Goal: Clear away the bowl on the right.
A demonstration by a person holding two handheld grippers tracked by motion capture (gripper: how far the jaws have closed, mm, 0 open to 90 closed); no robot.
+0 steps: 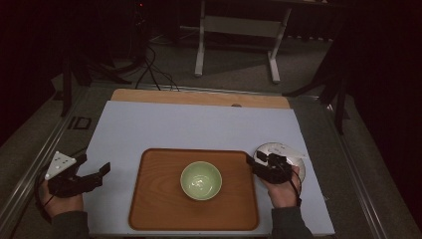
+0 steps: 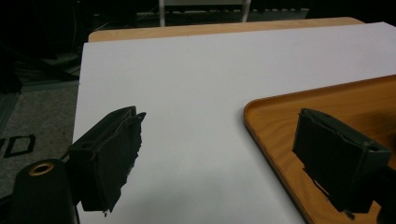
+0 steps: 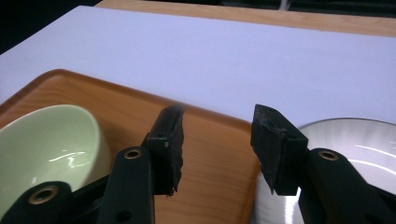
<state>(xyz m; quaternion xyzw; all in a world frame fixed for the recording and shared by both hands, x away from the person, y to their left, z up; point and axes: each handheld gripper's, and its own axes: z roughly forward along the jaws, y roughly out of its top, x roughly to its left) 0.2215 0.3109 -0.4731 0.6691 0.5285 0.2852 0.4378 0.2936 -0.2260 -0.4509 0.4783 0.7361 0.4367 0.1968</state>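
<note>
Bowl point(image 1: 200, 180) sits mid-tray point(image 1: 149, 199), left of the right gripper point(image 1: 256, 162), whose parted jaws hold nothing. Left gripper point(image 2: 219, 154) hangs wide, empty, over the tray's edge. Right gripper view: plate point(image 3: 355, 140) under the right finger; clear the rim before closing.

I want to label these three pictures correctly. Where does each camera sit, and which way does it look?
High view: above the person's side, looking forward and down; both hands, left gripper, right gripper.
Left gripper view: on the left gripper, looking over the sheet; its open jaws show.
Right gripper view: on the right gripper, facing the tray; its jaws show.
Shared: tray, sheet; bowl and plate in two.
</note>
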